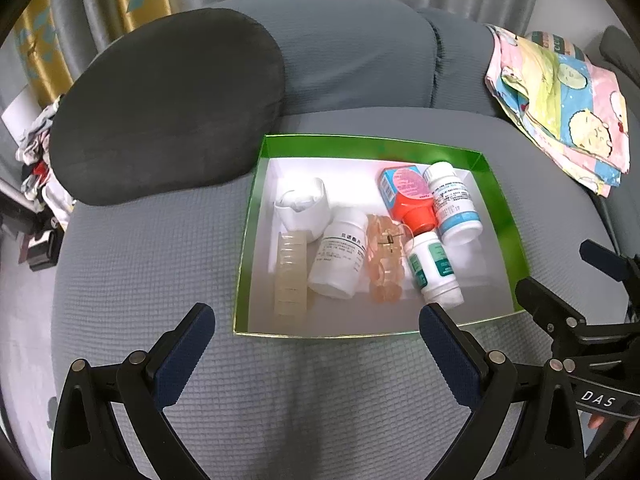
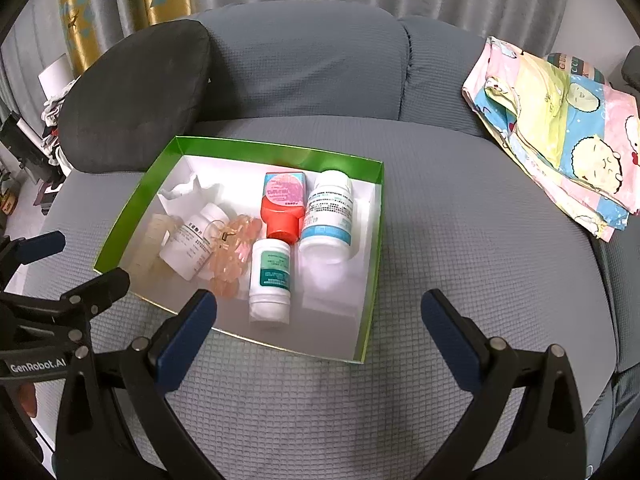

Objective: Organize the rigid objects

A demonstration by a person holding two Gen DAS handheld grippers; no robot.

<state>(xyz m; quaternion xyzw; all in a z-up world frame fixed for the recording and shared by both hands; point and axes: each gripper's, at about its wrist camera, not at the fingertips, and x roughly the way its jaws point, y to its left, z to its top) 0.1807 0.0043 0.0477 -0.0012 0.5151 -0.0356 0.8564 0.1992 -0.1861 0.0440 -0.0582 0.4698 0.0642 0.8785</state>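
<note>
Left gripper [image 1: 316, 330]: jaws spread wide, empty, over the sofa seat [image 1: 160, 248] just short of the box's near edge.
Right gripper [image 2: 320, 318]: jaws apart, holding nothing, its left finger at the box's near edge.
Green box [image 1: 496, 200]: on the seat, ahead of both grippers.
Contents: three white bottles [image 2: 270, 276], two hair clips [image 1: 384, 264], an orange-capped bottle [image 2: 282, 204], all lying inside.
Far: dark cushion [image 1: 160, 108] by the far-left corner; patterned cloth [image 2: 560, 128] right.
</note>
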